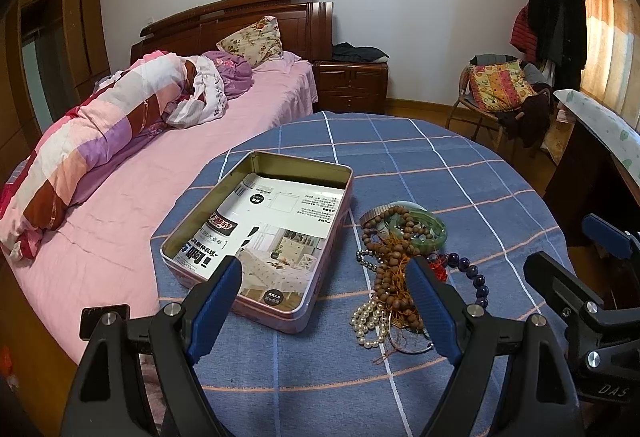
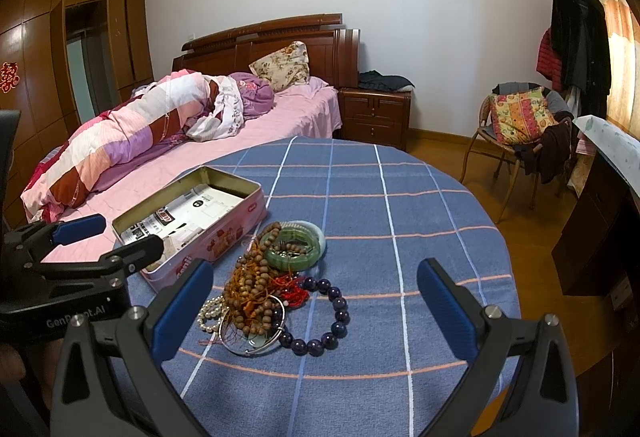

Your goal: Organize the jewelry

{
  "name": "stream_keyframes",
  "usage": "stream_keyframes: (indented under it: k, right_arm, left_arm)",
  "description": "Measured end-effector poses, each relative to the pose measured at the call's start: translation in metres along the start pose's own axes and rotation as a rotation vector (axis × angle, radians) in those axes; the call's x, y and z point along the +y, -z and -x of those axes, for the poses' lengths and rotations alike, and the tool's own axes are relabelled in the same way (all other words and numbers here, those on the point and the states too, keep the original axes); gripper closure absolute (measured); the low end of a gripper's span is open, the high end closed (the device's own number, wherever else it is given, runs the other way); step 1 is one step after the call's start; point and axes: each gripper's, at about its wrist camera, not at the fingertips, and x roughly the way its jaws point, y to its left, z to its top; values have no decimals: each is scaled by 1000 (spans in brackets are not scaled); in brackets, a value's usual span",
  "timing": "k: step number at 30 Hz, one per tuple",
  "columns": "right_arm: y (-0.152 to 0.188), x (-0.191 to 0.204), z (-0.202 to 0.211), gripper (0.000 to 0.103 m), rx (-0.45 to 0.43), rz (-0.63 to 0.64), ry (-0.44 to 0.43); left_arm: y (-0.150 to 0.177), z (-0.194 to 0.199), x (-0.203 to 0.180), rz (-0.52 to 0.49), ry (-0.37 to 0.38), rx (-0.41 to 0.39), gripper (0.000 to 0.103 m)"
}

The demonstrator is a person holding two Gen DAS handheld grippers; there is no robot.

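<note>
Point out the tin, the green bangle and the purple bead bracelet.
tin (image 1: 320, 167), left wrist view, far rim.
green bangle (image 2: 316, 251), right wrist view, right side.
purple bead bracelet (image 2: 339, 329), right wrist view, one right-hand bead.

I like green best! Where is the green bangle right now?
The green bangle lies on the blue checked tablecloth at the far end of the jewelry pile, just right of the open tin box, with wooden beads draped over it.

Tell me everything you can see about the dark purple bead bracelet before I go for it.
The dark purple bead bracelet is a loop of large, glossy round beads, near-black violet, lying flat on the blue checked tablecloth. It sits at the right edge of the jewelry pile, one side touching the red cord and silver bangle. Nothing grips it.
</note>
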Motion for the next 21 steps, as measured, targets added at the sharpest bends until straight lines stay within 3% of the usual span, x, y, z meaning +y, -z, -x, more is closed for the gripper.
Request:
stream_keyframes:
  k: [21]
  right_arm:
    - [2,0,-2,0,7,0,-1]
  left_arm:
    - [-1,-1,2,1,-5,3,19]
